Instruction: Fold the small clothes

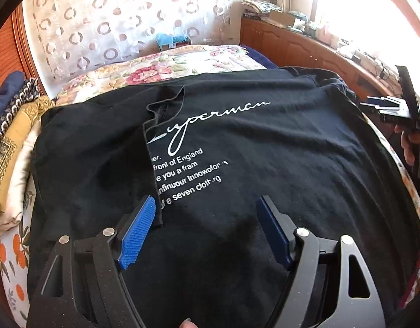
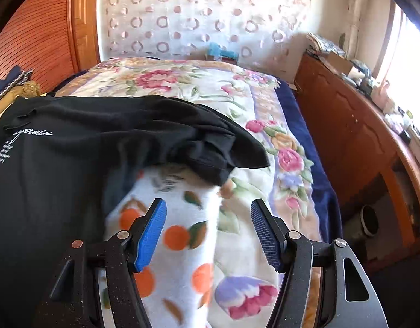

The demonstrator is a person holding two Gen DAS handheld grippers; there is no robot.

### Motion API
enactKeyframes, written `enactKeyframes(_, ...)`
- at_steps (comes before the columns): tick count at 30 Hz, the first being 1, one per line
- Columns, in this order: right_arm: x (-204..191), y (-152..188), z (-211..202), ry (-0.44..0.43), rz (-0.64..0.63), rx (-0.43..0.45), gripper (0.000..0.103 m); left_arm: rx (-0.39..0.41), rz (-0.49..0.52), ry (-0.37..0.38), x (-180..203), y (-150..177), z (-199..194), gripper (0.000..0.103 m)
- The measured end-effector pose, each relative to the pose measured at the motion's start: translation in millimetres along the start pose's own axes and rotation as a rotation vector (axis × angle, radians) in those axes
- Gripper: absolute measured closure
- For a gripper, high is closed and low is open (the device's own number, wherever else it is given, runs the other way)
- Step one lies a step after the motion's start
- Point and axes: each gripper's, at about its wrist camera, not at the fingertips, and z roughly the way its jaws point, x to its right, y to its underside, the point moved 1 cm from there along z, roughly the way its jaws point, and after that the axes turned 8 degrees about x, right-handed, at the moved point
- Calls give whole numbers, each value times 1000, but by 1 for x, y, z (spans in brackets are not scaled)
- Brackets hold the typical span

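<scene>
A black T-shirt (image 1: 264,150) with white "Superman" script and text lines lies spread on the bed, its left side folded over the print. My left gripper (image 1: 207,205) hovers open just above its near part, holding nothing. In the right wrist view the shirt (image 2: 73,164) lies to the left, its right sleeve (image 2: 226,153) rumpled on the blanket. My right gripper (image 2: 208,210) is open and empty over the orange-print blanket, right of the shirt's body. It also shows at the right edge of the left wrist view (image 1: 393,109).
The bed has a floral blanket (image 2: 264,125) and an orange-print blanket (image 2: 182,235). Folded fabrics (image 1: 10,125) are stacked at the left. A wooden cabinet (image 2: 360,142) with clutter on top runs along the right. A patterned curtain (image 2: 196,13) hangs behind.
</scene>
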Motion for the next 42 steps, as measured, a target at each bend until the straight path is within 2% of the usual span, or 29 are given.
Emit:
enactKeyframes(6,0,-20,23,-29,40,-4,37,7,-4,-7,0,1,-2,25)
enactKeyframes(8,3,-24,27,-40,54,6,41,3,-1,-8,0,1,-1,23)
enactKeyframes(11,8,-24,30,-59,70,12,63,-4,30,-30,6,1,2,21)
enactKeyframes(12,7,-22,29,-64,72,8,78,-6,30,-28,6,1,2,21)
enactKeyframes(13,7,-21,30,-64,70,0,85,-7,24,-21,4,1,2,20)
enactKeyframes(16,8,-21,21,-59,51,-9,92,-9,28,-17,3,3,1,18)
enactKeyframes(20,32,-18,-12,12,74,30,94,-9,27,-15,2,3,1,18)
enactKeyframes(22,39,-12,-25,10,89,33,94,-9,30,-18,4,2,3,18)
enactKeyframes(29,17,-1,-33,30,51,32,94,-8,31,-20,5,1,4,18)
enactKeyframes(34,10,-28,-43,32,79,122,94,-8,39,-17,5,-1,5,18)
enactKeyframes(38,-22,-55,-74,-60,62,244,94,-2,30,-6,1,-4,-3,18)
enactKeyframes(42,-81,-66,-101,-246,-33,291,94,66,0,2,-6,-10,-27,18)
